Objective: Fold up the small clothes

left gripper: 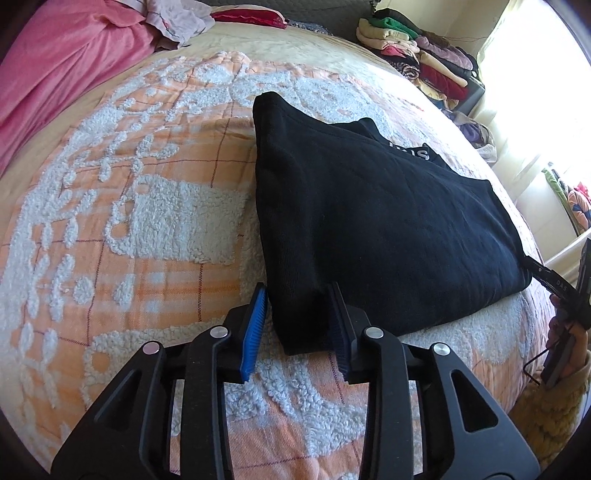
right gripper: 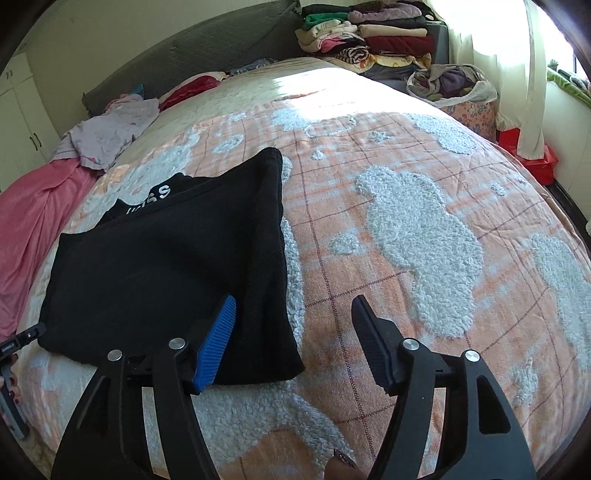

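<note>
The folded black garment (left gripper: 369,221) lies on the bed (left gripper: 129,221); the left hand-held gripper (left gripper: 299,325) straddles its corner unclamped, and the right hand-held gripper (right gripper: 295,339) gapes (holding nothing).

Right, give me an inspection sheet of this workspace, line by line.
Surface: bed under an orange-and-white fleecy blanket.
Job's things: black garment lying folded on the blanket, white lettering showing.
Clutter: pink sheet and lilac garment near the headboard.
Grippers: left gripper open, fingers either side of the garment's near corner; right gripper open, one finger over the garment's edge.
Cables: thin black cable by the right gripper.
Surroundings: stacked clothes, bag of laundry, curtained window.
</note>
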`<state>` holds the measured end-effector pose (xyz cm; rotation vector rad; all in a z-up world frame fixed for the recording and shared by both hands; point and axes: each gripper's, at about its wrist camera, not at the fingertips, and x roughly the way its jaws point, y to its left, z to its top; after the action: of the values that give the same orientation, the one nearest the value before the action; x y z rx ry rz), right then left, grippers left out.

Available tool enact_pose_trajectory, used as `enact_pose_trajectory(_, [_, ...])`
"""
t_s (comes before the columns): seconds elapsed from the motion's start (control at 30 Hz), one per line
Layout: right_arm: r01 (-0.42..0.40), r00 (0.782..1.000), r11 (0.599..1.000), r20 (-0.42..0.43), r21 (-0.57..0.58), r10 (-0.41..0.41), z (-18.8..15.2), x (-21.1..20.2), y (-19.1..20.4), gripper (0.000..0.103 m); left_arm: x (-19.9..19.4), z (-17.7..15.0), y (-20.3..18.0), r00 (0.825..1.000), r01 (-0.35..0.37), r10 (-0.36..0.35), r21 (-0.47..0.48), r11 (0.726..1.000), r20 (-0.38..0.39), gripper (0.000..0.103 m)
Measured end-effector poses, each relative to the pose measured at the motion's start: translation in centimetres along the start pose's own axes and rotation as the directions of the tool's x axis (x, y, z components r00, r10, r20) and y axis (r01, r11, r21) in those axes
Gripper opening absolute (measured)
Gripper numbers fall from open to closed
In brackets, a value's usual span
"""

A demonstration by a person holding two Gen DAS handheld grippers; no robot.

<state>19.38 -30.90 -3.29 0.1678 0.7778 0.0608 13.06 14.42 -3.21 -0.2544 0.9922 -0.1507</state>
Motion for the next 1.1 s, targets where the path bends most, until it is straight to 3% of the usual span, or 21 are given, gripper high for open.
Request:
enact_pose_trajectory(0.07, [0.009,1.0,1.0,0.012,0.002,-0.009,-0.1,-0.4,0.0,0.075,-0.1,-0.1,-0.1,1.0,0.0,0.0,0.003,1.0,-0.001,0.031])
enact_pose_trajectory(0.33, [-0.01,0.999,1.0,0.048,0.013,0.01,-0.7,-1.7,0.0,0.08,-0.9,-0.1,-0.5,1.0,0.003,-0.003,0.017,1.0,0.011,0.038])
enact_pose_trajectory(0.5, [0.0,0.997,1.0,0.078,0.01,0.0,-1.3,-2.7,0.4,0.094,-1.5,0.2,-0.4,1.0,0.001,-0.001,0.015,1.0,0.031,0.045])
enact_pose_trajectory(0.77, [0.0,0.994,0.999,0.109,-0.04,0.004,-2.2,-4.0,2.8,0.096,-2.9,0.7,0.1,0.997,-0.019,0.019,0.005,1.0,0.076,0.066])
enact_pose_trajectory(0.9, [-0.03,0.993,0.997,0.114,-0.077,0.039,-2.7,-4.6,4.8,0.097,-3.5,1.0,0.5,0.993,-0.049,0.049,-0.004,0.999,0.103,0.069])
enact_pose_trajectory(0.97, [-0.046,0.992,0.994,0.111,-0.095,0.056,-2.9,-4.8,5.8,0.098,-3.7,1.1,0.7,0.992,-0.061,0.062,-0.009,0.998,0.109,0.084])
enact_pose_trajectory(1.1, [-0.082,0.989,0.989,0.109,-0.125,0.096,-3.1,-5.1,7.9,0.098,-4.2,1.2,0.8,0.988,-0.087,0.088,-0.01,0.996,0.13,0.084])
